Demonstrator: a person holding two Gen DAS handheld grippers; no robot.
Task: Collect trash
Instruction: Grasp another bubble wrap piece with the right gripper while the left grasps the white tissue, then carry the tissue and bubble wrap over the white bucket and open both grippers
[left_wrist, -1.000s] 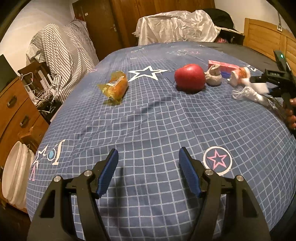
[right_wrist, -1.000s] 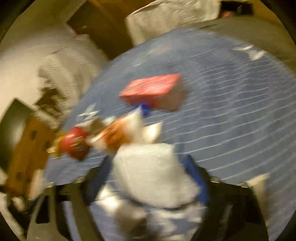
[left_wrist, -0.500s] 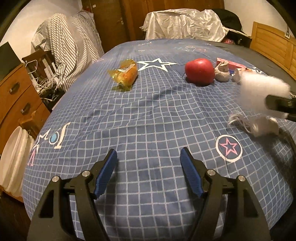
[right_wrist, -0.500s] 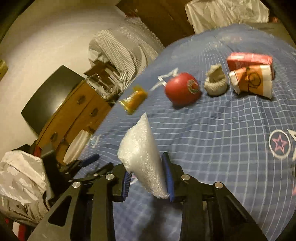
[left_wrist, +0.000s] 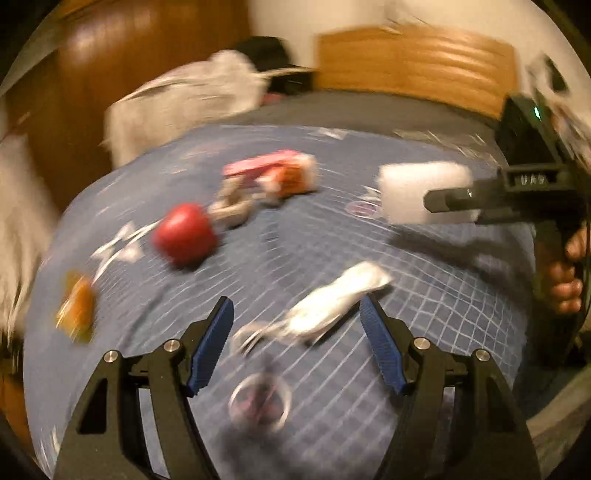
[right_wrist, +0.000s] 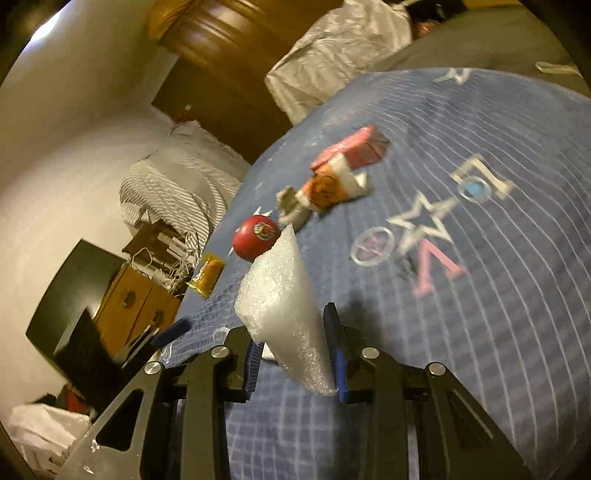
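You're in a home bedroom: bed with blue checked cover (right_wrist: 498, 314), wooden headboard (left_wrist: 413, 62), dark wooden wardrobe (right_wrist: 221, 70), chest of drawers (right_wrist: 140, 299), striped bedding (right_wrist: 173, 188) heaped beside it.

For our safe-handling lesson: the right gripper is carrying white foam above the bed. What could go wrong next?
1. The foam is pinched only near its lower end by the right gripper; it might slip out.
2. The left gripper is open over a clear wrapper; this thin, flat wrapper may be missed.
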